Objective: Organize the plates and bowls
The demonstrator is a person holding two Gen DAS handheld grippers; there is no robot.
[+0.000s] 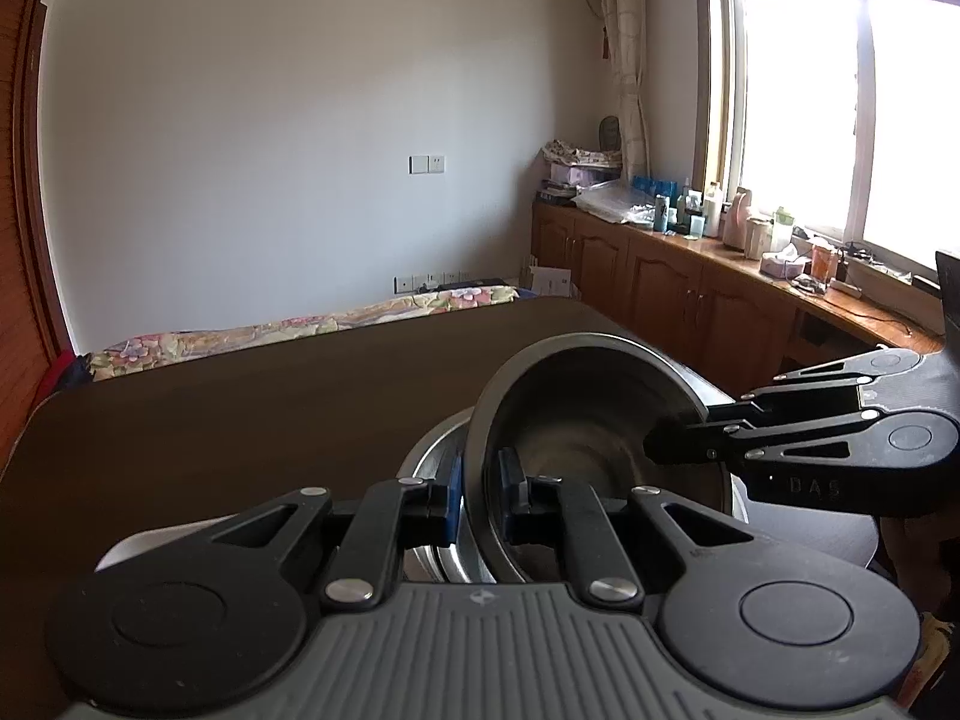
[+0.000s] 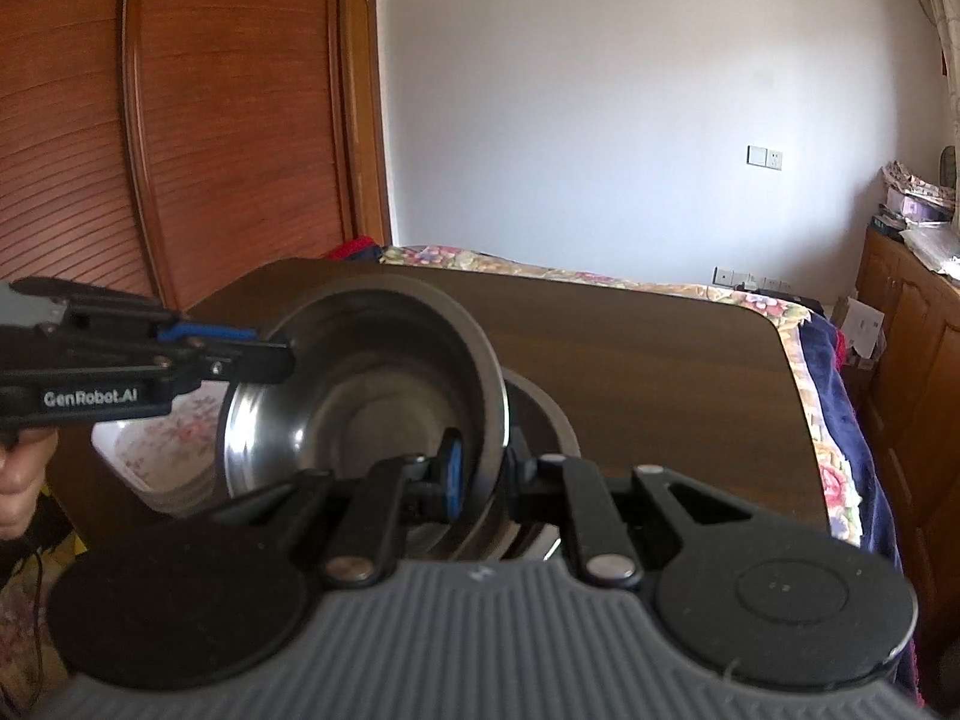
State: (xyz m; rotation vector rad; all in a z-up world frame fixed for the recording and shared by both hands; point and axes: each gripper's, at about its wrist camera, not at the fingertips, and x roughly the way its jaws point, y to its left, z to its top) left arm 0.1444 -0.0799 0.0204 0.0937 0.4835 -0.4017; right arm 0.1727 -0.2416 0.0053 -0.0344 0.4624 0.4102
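Note:
A steel bowl [image 1: 576,396] [image 2: 360,396] hangs tilted over the dark brown table [image 1: 240,420] [image 2: 630,372], held by two grippers at once. My left gripper [image 1: 480,498] is shut on its near rim, one blue pad inside and one outside; in the right wrist view that left gripper [image 2: 276,348] comes in from the left. My right gripper [image 2: 486,474] is shut on the opposite rim, and my right gripper [image 1: 654,444] reaches in from the right in the left wrist view. Right below sits a second steel bowl [image 1: 429,456] [image 2: 543,405].
A floral plate [image 2: 162,438] lies on the table left of the bowls, with a person's hand [image 2: 18,492] beside it. A bed with a flowered cover [image 1: 300,324] borders the table's far edge. Wooden cabinets [image 1: 660,276] crowded with bottles run under the window; a wooden wardrobe [image 2: 180,120] stands left.

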